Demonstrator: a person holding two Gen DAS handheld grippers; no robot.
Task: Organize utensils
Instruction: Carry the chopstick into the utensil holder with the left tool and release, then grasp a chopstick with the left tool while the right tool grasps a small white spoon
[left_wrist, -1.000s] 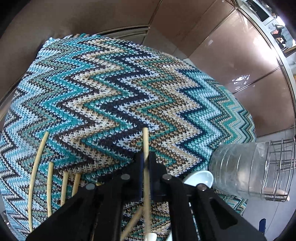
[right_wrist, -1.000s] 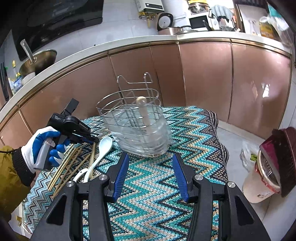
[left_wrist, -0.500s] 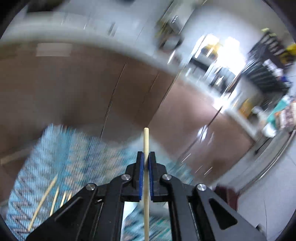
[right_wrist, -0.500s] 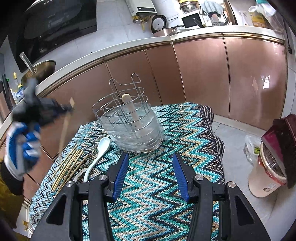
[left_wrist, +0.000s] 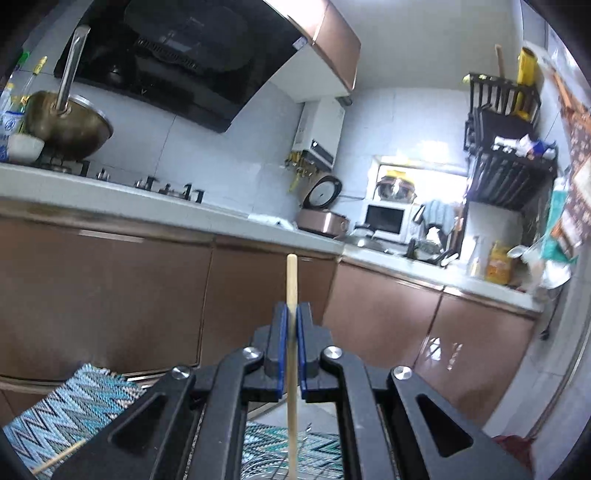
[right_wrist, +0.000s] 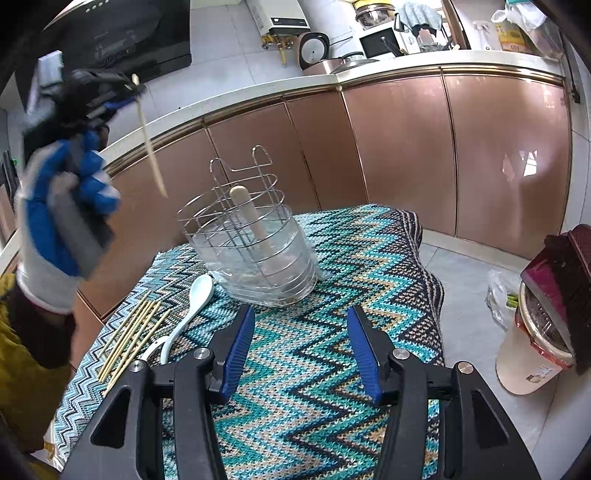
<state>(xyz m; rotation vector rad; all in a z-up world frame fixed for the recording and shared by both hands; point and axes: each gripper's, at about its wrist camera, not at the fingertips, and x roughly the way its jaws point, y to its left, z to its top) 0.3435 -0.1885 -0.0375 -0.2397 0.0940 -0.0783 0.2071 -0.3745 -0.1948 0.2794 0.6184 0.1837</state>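
Nearest, the right hand-held gripper (right_wrist: 301, 347) is hovering over the zigzag cloth (right_wrist: 306, 413), its jaws apart with nothing between them, having just been opening a little. Beyond lie loose chopsticks (right_wrist: 129, 338) and a white spoon (right_wrist: 192, 306). The left hand-held gripper (left_wrist: 291, 325) is clamping one chopstick (left_wrist: 291, 280) aloft. Farther off stands the wire holder (right_wrist: 247, 236). The step is probably carrying; next, tipping the stick point-down over the holder.

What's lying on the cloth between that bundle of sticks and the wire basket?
A white spoon, seen in the right wrist view, lies between the loose chopsticks and the wire basket.
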